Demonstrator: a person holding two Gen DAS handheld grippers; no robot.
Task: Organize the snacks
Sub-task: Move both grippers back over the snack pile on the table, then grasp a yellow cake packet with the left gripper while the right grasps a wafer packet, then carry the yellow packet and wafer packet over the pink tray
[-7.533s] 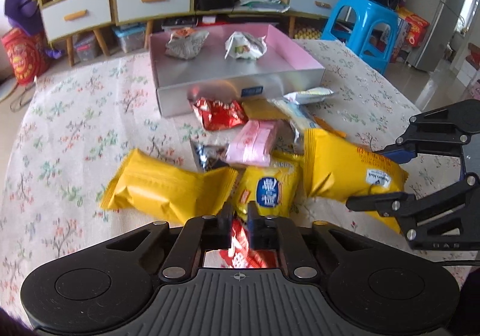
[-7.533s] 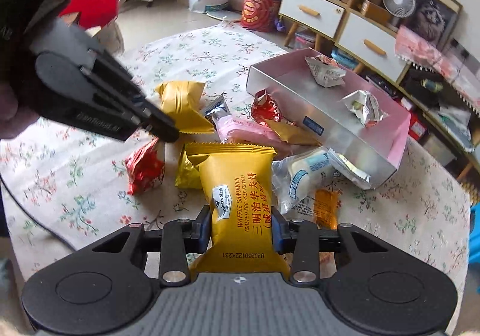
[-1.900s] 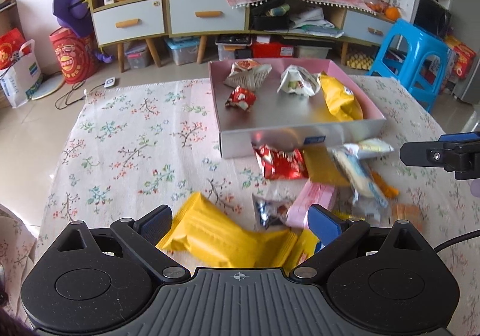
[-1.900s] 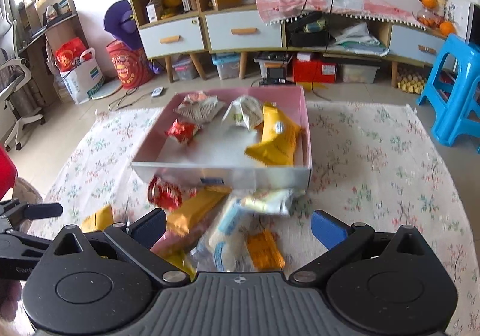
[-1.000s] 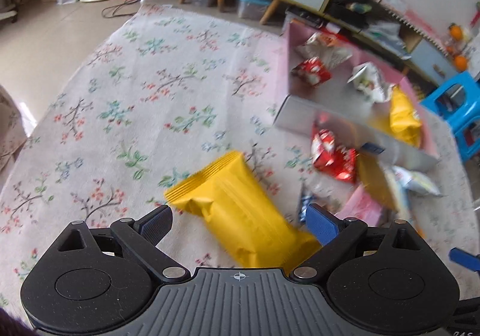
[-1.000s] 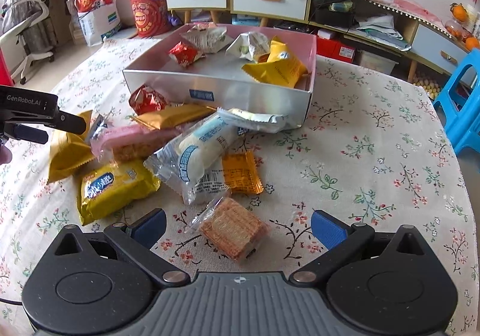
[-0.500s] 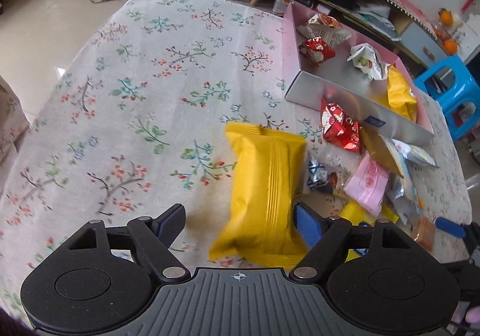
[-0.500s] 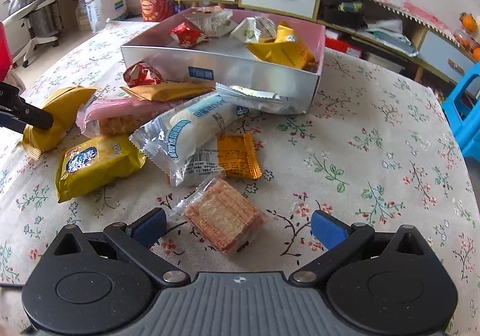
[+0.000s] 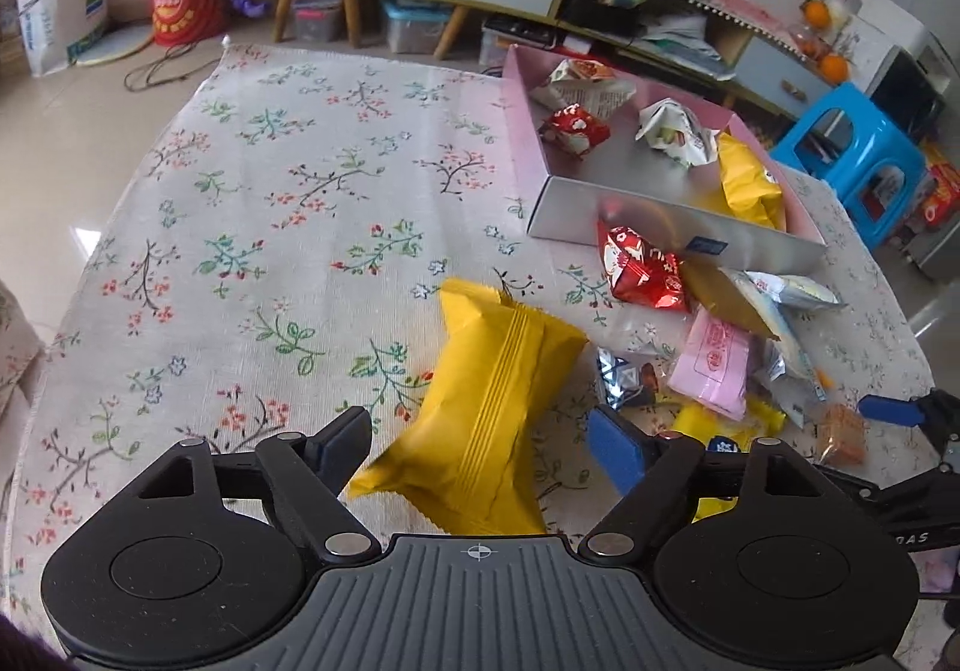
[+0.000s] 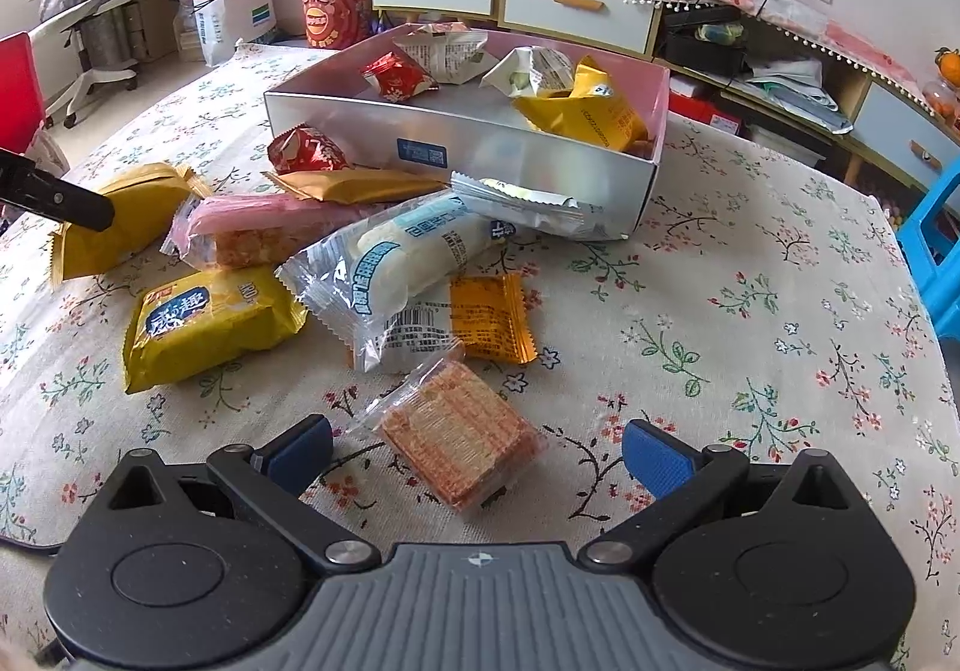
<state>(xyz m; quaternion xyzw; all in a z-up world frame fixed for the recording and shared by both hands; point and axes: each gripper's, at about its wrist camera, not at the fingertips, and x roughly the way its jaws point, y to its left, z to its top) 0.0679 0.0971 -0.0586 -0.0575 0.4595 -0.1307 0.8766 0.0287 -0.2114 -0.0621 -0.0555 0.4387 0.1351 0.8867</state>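
Note:
A large yellow packet [image 9: 486, 413] lies on the floral tablecloth between the fingers of my left gripper [image 9: 480, 446]. Its jaws are opening and the pads stand clear of the packet's sides. My right gripper [image 10: 477, 452] is open low over a clear-wrapped wafer packet [image 10: 456, 443], a finger on either side and neither touching it. The silver box with the pink inside [image 9: 678, 227] [image 10: 480, 143] holds several snacks, among them a yellow bag [image 10: 588, 116] and a small red packet [image 10: 396, 74].
Loose snacks lie in a heap in front of the box: a red packet [image 9: 642, 266], a pink one [image 9: 714, 365], a white-blue roll [image 10: 408, 251], a yellow biscuit pack [image 10: 204, 317], an orange sachet [image 10: 489, 317]. A blue stool [image 9: 852, 161] stands beyond the table's right edge.
My left gripper's jaws narrowed around the yellow packet, which now lies lengthwise between them instead of slanting across. The right gripper came a little closer over the wafer packet.

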